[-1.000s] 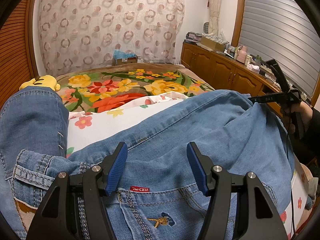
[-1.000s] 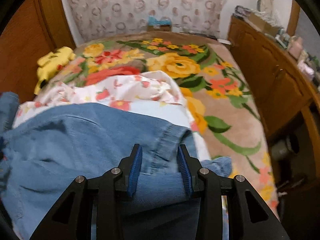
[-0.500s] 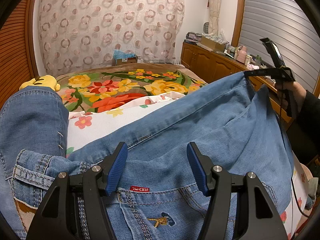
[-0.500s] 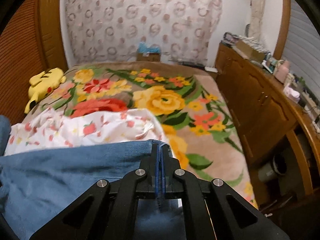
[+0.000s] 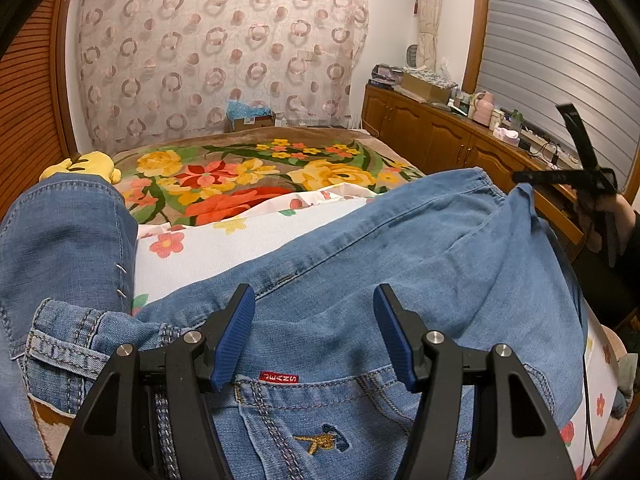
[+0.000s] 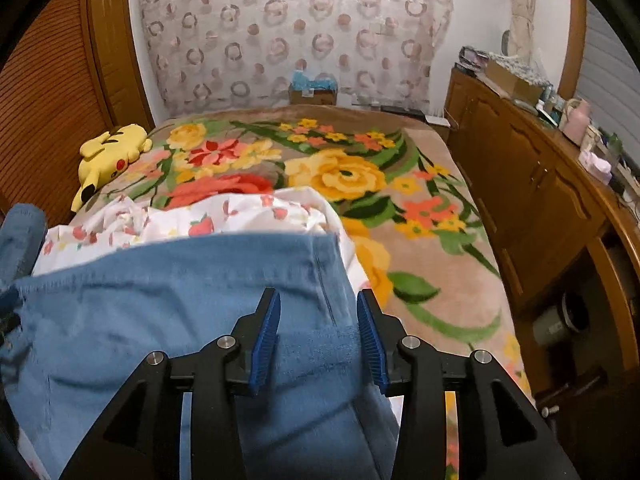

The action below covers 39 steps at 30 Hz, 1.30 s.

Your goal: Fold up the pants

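Note:
Blue jeans [image 5: 360, 264] lie on a white flowered sheet [image 5: 224, 248] on the bed. In the left wrist view my left gripper [image 5: 314, 332] is open, just above the waist end by the back pocket and red label. One leg runs right toward my right gripper [image 5: 568, 178], held in a hand; the other leg [image 5: 64, 236] lies at the left. In the right wrist view my right gripper [image 6: 318, 336] is open, jaws apart over the leg's hem end [image 6: 224, 296], with the cloth lying between and under them.
A flowered blanket [image 6: 360, 176] covers the bed beyond the sheet. A yellow plush toy [image 6: 108, 156] lies at the far left. Wooden cabinets [image 6: 532, 200] with clutter on top run along the right. A patterned curtain hangs at the back.
My right gripper was shut on the leg hem and lifted it half a second ago. It has now opened, and the leg end has come down lower.

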### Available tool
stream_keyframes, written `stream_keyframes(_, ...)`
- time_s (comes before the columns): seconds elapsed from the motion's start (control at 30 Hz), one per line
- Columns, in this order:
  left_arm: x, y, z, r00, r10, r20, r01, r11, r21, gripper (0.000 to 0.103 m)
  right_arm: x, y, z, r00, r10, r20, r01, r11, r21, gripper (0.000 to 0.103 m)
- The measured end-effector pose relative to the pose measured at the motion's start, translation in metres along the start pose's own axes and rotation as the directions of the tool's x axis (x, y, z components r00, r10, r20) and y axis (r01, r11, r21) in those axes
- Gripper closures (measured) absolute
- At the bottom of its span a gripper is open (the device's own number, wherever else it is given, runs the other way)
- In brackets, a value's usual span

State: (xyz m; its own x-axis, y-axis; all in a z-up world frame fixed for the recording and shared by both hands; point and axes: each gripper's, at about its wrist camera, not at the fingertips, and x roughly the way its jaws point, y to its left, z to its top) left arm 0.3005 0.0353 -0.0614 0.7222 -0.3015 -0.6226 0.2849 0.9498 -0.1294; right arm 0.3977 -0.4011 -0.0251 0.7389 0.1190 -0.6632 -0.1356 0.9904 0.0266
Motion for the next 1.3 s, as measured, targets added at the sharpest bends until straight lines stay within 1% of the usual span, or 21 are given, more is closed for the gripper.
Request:
stream_keyframes(0.07,0.0,0.0,0.0,1.0,-0.001,0.001,0.001,1.0,0.001,0.04,-0.003,-0.009,-0.006,1.0,0.011,-0.005,-0.011,1.0,0.024,0.061)
stream_keyframes(0.17,-0.002,0.0,-0.002,1.0,-0.008,0.008,0.008,1.0,0.009,0.04,-0.01,-0.016,-0.009,1.0,0.004,-0.011,-0.004,0.999,0.045,0.06)
stream_keyframes(0.3,-0.005,0.001,-0.002,1.0,-0.025,0.004,0.025,0.999,0.025,0.04,-0.014,-0.02,-0.01,0.999,0.021,-0.036,-0.019,0.998,0.057,0.06)
stream_keyframes(0.4,-0.005,-0.003,0.002,0.999,-0.035,-0.016,0.035,0.998,0.05,0.04,-0.022,-0.018,-0.01,0.999,0.039,-0.035,-0.037,0.997,0.07,0.06)
stream_keyframes(0.47,-0.005,-0.01,0.009,0.999,-0.021,-0.039,0.024,0.997,0.072,0.04,-0.024,-0.017,-0.01,0.998,0.058,-0.032,-0.055,0.996,0.073,0.061)
stream_keyframes(0.5,-0.006,-0.016,0.012,0.999,-0.02,-0.045,0.023,0.997,0.08,0.04,-0.027,-0.016,-0.01,0.997,0.071,-0.029,-0.069,0.995,0.073,0.063)
stream_keyframes(0.53,-0.007,-0.017,0.014,0.998,-0.027,-0.057,0.032,0.995,0.09,0.04,-0.028,-0.015,-0.011,0.996,0.083,-0.023,-0.082,0.994,0.07,0.075)
stream_keyframes(0.6,-0.007,-0.021,0.019,0.996,-0.036,-0.084,0.046,0.993,0.11,0.04,-0.03,-0.014,-0.014,0.995,0.103,-0.015,-0.102,0.993,0.061,0.093)
stream_keyframes(0.63,-0.006,-0.024,0.022,0.995,-0.027,-0.101,0.04,0.99,0.132,0.04,-0.032,-0.013,-0.017,0.994,0.108,-0.006,-0.107,0.993,0.056,0.097)
stream_keyframes(0.7,-0.005,-0.03,0.027,0.993,-0.017,-0.121,0.037,0.986,0.164,0.04,-0.033,-0.013,-0.019,0.992,0.124,0.012,-0.125,0.992,0.033,0.101)
stream_keyframes(0.87,0.009,-0.043,0.038,0.98,-0.055,-0.194,0.091,0.979,0.184,0.04,-0.036,-0.018,-0.022,0.989,0.13,0.068,-0.131,0.991,0.005,0.102)
stream_keyframes(0.9,0.016,-0.043,0.038,0.975,-0.059,-0.216,0.1,0.978,0.182,0.04,-0.036,-0.019,-0.023,0.989,0.127,0.079,-0.128,0.992,0.002,0.102)
stream_keyframes(0.97,0.026,-0.043,0.035,0.967,-0.057,-0.249,0.102,0.98,0.172,0.041,-0.037,-0.021,-0.026,0.987,0.124,0.097,-0.125,0.992,0.0,0.102)
stream_keyframes(1.0,0.031,-0.043,0.034,0.961,-0.058,-0.269,0.105,0.981,0.165,0.044,-0.038,-0.021,-0.027,0.986,0.128,0.105,-0.129,0.992,0.0,0.102)
stream_keyframes(1.07,0.041,-0.04,0.03,0.949,-0.05,-0.312,0.099,0.985,0.143,0.045,-0.039,-0.022,-0.03,0.984,0.138,0.115,-0.138,0.99,-0.004,0.102)
stream_keyframes(1.13,0.047,-0.038,0.026,0.939,-0.044,-0.34,0.092,0.988,0.127,0.045,-0.039,-0.017,-0.033,0.982,0.144,0.12,-0.144,0.99,-0.01,0.102)
stream_keyframes(1.17,0.049,-0.038,0.025,0.938,-0.043,-0.345,0.091,0.988,0.125,0.046,-0.04,-0.016,-0.034,0.982,0.147,0.122,-0.146,0.989,-0.014,0.102)
stream_keyframes(1.23,0.051,-0.039,0.022,0.935,-0.031,-0.352,0.081,0.989,0.127,0.05,-0.041,-0.015,-0.036,0.981,0.151,0.124,-0.15,0.988,-0.019,0.102)
stream_keyframes(1.3,0.051,-0.042,0.02,0.936,-0.007,-0.352,0.06,0.988,0.142,0.063,-0.041,-0.016,-0.038,0.979,0.157,0.13,-0.156,0.988,-0.018,0.102)
